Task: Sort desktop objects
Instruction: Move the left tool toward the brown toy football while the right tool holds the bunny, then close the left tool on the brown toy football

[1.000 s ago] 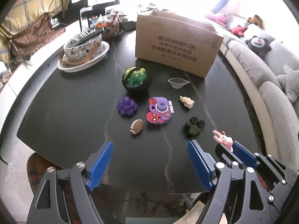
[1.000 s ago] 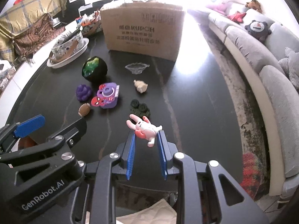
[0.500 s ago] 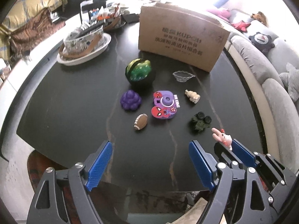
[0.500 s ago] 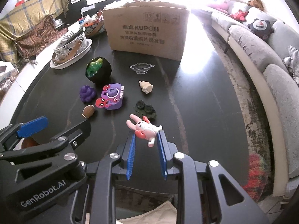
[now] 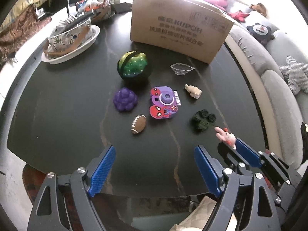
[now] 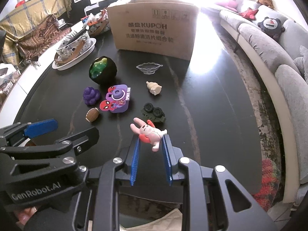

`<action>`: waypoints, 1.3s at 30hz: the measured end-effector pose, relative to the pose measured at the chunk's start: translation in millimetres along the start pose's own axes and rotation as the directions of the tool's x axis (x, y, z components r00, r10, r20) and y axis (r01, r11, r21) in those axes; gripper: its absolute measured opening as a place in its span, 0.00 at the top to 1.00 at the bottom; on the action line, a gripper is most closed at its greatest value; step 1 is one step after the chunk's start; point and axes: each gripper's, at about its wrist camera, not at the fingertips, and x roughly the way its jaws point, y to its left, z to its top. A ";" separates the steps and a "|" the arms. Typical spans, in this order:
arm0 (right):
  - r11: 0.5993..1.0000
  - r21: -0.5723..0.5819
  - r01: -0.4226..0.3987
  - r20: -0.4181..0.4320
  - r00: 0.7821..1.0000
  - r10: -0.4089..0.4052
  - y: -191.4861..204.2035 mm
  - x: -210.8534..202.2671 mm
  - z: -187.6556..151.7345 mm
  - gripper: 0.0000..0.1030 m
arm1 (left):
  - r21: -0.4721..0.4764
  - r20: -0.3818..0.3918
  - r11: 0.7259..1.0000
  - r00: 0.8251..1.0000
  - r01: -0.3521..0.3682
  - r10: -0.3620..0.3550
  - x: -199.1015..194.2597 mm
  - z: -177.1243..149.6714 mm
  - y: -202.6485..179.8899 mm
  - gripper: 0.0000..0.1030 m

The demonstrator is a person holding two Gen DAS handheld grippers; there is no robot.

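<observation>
The right gripper (image 6: 151, 144) is pinching a pink rabbit (image 6: 148, 132) across its body, jaws closed down to the toy's width, ears and legs sticking out either side, just above the near part of the dark table (image 6: 211, 115). The rabbit is looking small, light and probably rubbery, so a light squeeze across the trunk should be holding it; the thin limbs are poor places to grip.

The left gripper (image 5: 154, 165) is hanging wide open over the near table edge, holding and touching nothing.

Beyond them, a green truck (image 6: 154, 112) is lying wheels-up just past the rabbit; it is appearing hard, best taken across the body. A football (image 5: 138, 124) is sitting further left, rounded and likely to slip unless pinched across its middle. Next are a purple camera (image 5: 163, 103), flat and broad, and a grape bunch (image 5: 124, 99). A beige figurine (image 5: 193, 90) is lying further back, then a green-filled black ball (image 5: 134, 66) and a clear dish (image 5: 182, 69), thin and seemingly fragile. A cardboard box (image 5: 179, 27) is standing at the far end, probably the sorting bin.
</observation>
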 end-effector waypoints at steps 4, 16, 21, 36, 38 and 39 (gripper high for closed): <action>1.000 0.005 -0.002 -0.007 1.000 0.002 -2.6 2.2 -0.6 0.80 | 0.031 0.001 0.999 1.000 -0.010 0.010 6.0 6.5 -0.2 0.21; 1.000 -0.007 0.007 -0.016 1.000 -0.007 -0.7 5.8 0.7 0.80 | 0.045 0.012 0.996 0.997 -0.075 0.075 24.9 10.4 5.6 0.23; 1.000 -0.008 0.012 -0.022 1.000 -0.012 -0.5 8.2 1.4 0.80 | 0.011 0.022 0.997 0.997 -0.080 0.080 30.2 14.5 16.9 0.25; 1.000 -0.017 0.014 -0.031 0.999 -0.014 3.6 12.2 2.0 0.80 | 0.028 0.013 0.993 0.994 -0.112 0.112 53.7 17.1 14.8 0.44; 1.000 -0.016 0.016 -0.033 0.999 -0.016 3.6 13.1 2.0 0.80 | 0.029 0.003 0.992 0.993 -0.121 0.121 57.7 17.3 15.3 0.53; 1.000 -0.015 0.017 -0.034 0.999 -0.017 3.5 13.5 2.0 0.80 | 0.033 0.005 0.992 0.992 -0.124 0.124 58.8 17.2 15.0 0.57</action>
